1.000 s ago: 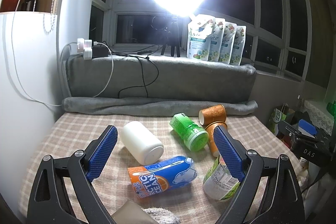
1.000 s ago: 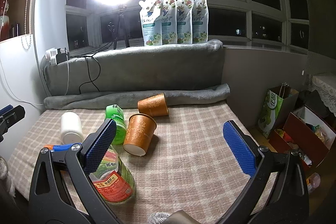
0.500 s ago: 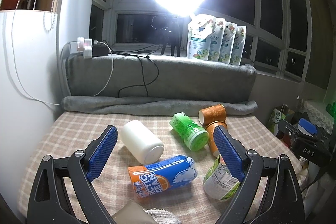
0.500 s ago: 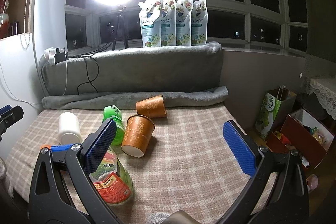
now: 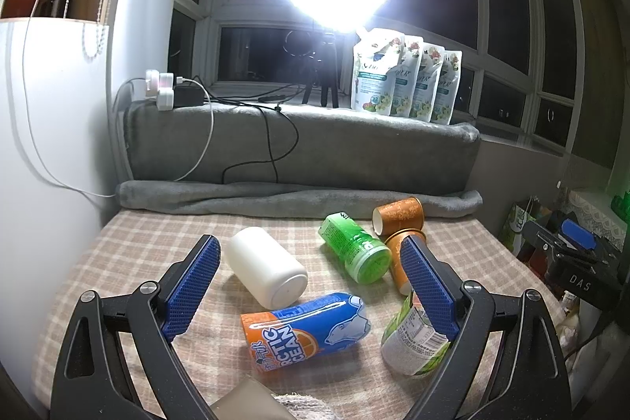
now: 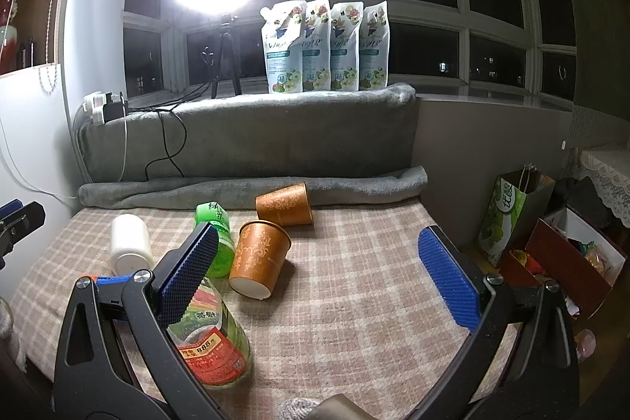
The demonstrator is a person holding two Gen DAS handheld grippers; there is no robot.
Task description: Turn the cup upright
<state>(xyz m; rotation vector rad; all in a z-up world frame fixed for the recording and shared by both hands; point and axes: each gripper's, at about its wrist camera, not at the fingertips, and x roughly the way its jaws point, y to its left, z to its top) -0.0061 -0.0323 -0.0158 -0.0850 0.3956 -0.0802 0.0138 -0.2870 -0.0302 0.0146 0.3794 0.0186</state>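
Nothing on the surface (image 6: 354, 302) has shifted, though your right gripper (image 6: 327, 274) has eased slightly closer; its jaws are spread wide and empty. Ahead-left of it the nearer orange cup (image 6: 258, 258) lies tipped over, touching the green bottle (image 6: 214, 235); your left gripper (image 5: 309, 282) also gapes wide, holding nothing.

near orange cup (image 5: 397, 264) half hidden behind left claw's finger (image 5: 427, 288), bottle (image 6: 214, 345) partly covered

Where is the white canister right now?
In the left wrist view, the white canister lies on its side, left of centre on the checked cloth, between the green can and blue can.
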